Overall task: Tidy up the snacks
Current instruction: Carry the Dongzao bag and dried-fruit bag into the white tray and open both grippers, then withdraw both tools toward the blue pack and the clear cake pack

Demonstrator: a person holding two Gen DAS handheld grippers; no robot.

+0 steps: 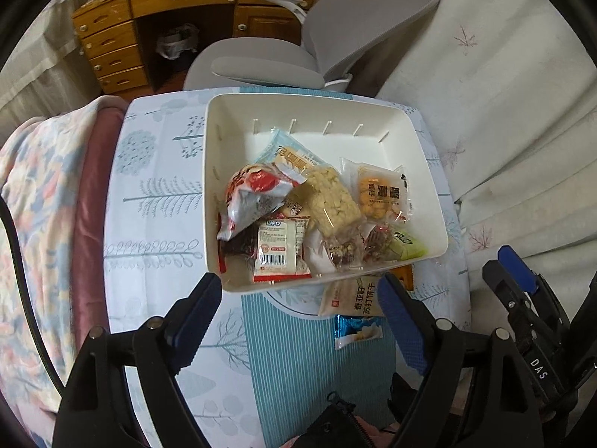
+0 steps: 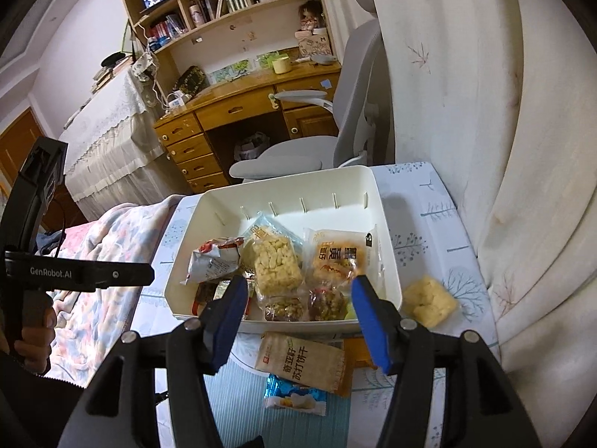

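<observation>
A white bin (image 1: 224,130) (image 2: 388,261) on the table holds several snack packets, among them a red-and-white bag (image 1: 257,190), a puffed rice bar (image 1: 332,198) (image 2: 276,265) and a yellow biscuit pack (image 1: 380,190). In front of the bin lie a beige cracker packet (image 1: 354,296) (image 2: 302,362), a blue packet (image 2: 294,395) and an orange packet (image 2: 360,351). A pale yellow puffed snack (image 2: 429,300) lies right of the bin. My left gripper (image 1: 298,283) hovers open above the bin's near rim, holding nothing. My right gripper (image 2: 298,283) is open over the bin's near side, holding nothing.
The table (image 1: 156,194) wears a tree-print cloth with a teal mat (image 1: 298,354). A bed with a flowered blanket (image 1: 33,205) borders the left, a pale curtain (image 1: 503,112) the right. A grey chair (image 1: 268,67) and a wooden desk (image 1: 112,44) stand behind.
</observation>
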